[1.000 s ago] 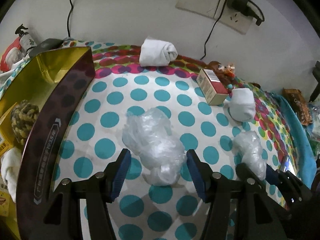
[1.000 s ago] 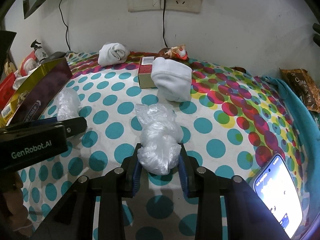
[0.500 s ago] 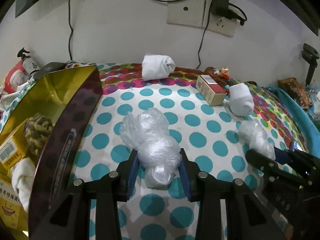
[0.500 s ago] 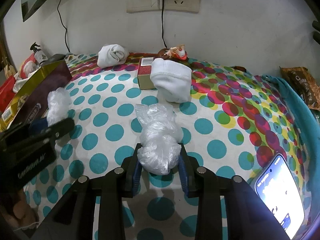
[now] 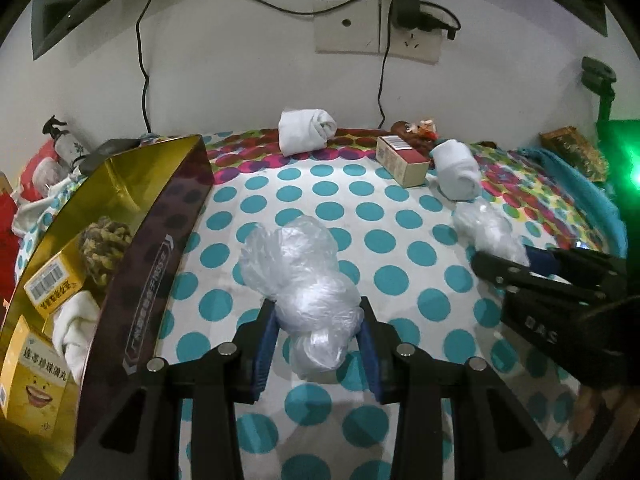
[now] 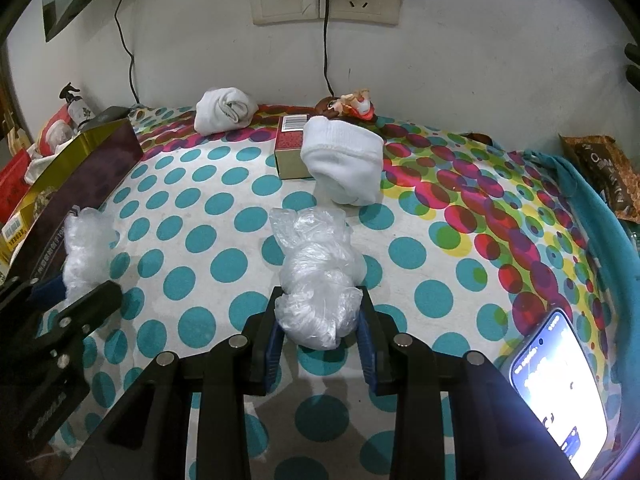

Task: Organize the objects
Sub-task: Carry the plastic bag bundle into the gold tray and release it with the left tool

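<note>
left bag: crumpled clear plastic bag (image 5: pixel 304 280) on the dotted cloth (image 5: pixel 400 240), pinched in the left gripper (image 5: pixel 318 332), whose jaws have just closed narrow onto it
right bag: second plastic bag (image 6: pixel 320 280), clamped in the right gripper (image 6: pixel 318 320), jaws narrow
box: gold-lined box (image 5: pixel 120 184) at 9 o'clock of left bag, just beside it
far: rolled socks (image 5: pixel 306 130), carton (image 5: pixel 402 160) at 12–1 o'clock
phone: lit phone (image 6: pixel 560 380) at 4 o'clock of right bag

Left gripper (image 5: pixel 316 336): jaws closed from wide apart onto the near plastic bag bundle (image 5: pixel 304 280); blue fingers (image 5: pixel 266 338) pressed both its sides. Gripper shifted toward the gold-lined box (image 5: pixel 132 240), rolling level; bundle drew nearer that box. In right wrist view, left gripper (image 6: pixel 60 304) moved leftward.
</note>
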`<state>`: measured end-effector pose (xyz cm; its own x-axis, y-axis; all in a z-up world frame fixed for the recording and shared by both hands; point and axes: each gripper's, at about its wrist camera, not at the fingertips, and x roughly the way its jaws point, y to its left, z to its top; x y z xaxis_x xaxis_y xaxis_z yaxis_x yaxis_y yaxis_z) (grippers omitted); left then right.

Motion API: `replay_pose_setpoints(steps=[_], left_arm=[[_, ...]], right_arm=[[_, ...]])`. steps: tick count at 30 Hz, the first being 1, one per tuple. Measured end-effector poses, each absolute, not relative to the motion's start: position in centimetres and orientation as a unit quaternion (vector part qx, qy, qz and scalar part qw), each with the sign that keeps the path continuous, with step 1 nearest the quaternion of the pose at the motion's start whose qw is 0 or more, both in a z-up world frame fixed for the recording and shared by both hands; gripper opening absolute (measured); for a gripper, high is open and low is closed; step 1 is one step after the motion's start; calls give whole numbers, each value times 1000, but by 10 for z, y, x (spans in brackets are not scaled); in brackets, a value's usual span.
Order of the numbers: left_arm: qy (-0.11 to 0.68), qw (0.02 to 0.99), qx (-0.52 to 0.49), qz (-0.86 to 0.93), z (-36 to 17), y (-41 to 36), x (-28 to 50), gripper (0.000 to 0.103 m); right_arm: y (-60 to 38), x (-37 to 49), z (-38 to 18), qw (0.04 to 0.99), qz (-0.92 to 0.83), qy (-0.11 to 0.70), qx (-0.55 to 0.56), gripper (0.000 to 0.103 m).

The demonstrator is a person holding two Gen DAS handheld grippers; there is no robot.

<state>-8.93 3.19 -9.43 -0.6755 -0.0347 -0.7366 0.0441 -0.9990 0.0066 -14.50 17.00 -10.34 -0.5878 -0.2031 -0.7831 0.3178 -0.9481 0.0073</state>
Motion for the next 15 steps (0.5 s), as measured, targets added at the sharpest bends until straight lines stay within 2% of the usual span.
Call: replay_pose_setpoints(steps=[15], left_arm=[[16, 24, 363, -931, -52, 4, -66, 38]], right_arm=[[168, -145, -103, 143, -889, 74, 429, 31]])
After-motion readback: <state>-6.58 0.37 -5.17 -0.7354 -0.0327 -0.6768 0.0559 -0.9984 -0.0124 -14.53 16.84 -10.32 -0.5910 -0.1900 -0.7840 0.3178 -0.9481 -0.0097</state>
